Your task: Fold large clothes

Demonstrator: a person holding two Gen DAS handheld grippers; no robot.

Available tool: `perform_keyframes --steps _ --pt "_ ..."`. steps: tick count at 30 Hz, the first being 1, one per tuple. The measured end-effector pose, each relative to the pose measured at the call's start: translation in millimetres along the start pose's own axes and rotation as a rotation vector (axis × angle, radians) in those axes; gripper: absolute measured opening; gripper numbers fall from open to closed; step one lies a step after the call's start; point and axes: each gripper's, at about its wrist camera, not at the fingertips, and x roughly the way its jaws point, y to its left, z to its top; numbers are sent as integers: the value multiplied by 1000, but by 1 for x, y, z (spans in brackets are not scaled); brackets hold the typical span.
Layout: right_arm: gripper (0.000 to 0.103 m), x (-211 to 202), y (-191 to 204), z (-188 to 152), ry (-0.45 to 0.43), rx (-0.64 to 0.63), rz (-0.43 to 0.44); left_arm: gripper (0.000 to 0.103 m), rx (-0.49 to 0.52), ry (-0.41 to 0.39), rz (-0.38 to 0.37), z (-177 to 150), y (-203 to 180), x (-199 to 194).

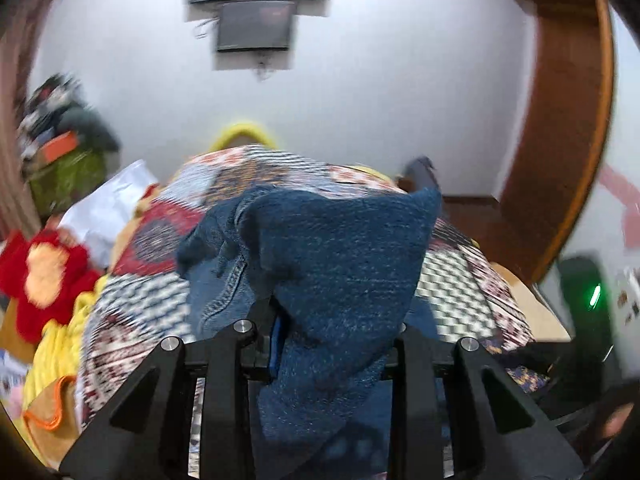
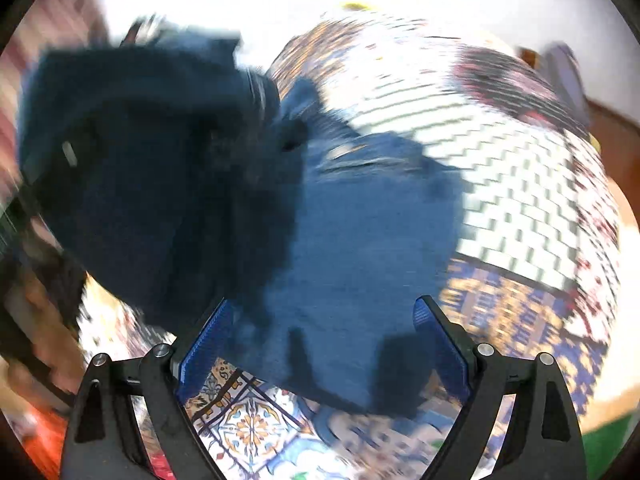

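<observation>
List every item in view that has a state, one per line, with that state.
jeans: partly lifted off the bed, bunched, not yet folded
left gripper: shut on the jeans
right gripper: open, fingers apart over the denim
patterned bedspread: spread flat under the jeans
wall screen: off, dark

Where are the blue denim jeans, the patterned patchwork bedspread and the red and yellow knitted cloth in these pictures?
blue denim jeans (image 1: 344,248): left wrist view, on the lifted fold.
patterned patchwork bedspread (image 2: 520,184): right wrist view, on the white zigzag patch.
red and yellow knitted cloth (image 1: 44,268): left wrist view, on its pale middle.
</observation>
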Motion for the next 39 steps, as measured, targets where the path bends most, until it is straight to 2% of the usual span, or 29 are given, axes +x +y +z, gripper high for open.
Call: perform_keyframes --steps 2,6,9,13,18,20,21,22,24,26,27,30,33,36,39 --pt "91 -21 -21 -3 -38 45 -24 28 60 27 -34 -3 -29 8" --pt "91 -66 -72 -15 -95 126 -135 28 205 143 -107 -30 -86 28" --pt "91 -83 -96 -29 -97 175 -187 28 319 243 -85 -62 -116 49" --pt "91 -92 -110 -54 -75 203 -179 30 423 279 -21 -95 -130 57" --pt "91 -88 -104 -75 -49 187 -170 35 362 286 -34 -91 -117 37" --pt "91 -87 -104 -78 -51 187 -151 42 310 297 -67 -88 -106 28" --pt "91 -88 -104 -81 -57 187 -142 52 285 310 -98 -88 -103 23" --pt "91 -89 -101 -82 -61 185 -134 66 246 329 -153 -88 -97 17" --pt "91 -91 -92 -81 -71 166 -117 78 192 357 -233 -91 -92 4" --pt "91 -91 -82 -77 -80 145 -103 80 142 364 -287 -90 -82 -12" --pt "91 -91 -76 -74 -87 132 -92 80 135 364 -289 -90 -79 -16" --pt "91 -87 -51 -61 -100 83 -49 82 111 319 -260 -82 -57 -37" --pt "91 -74 -28 -50 -94 39 -19 90 111 268 -185 -73 -33 -49" --pt "91 -58 -10 -41 -73 1 1 92 99 220 -103 -64 1 -52" --pt "91 -35 5 -34 -36 -27 13 92 74 226 -55 -62 30 -44"
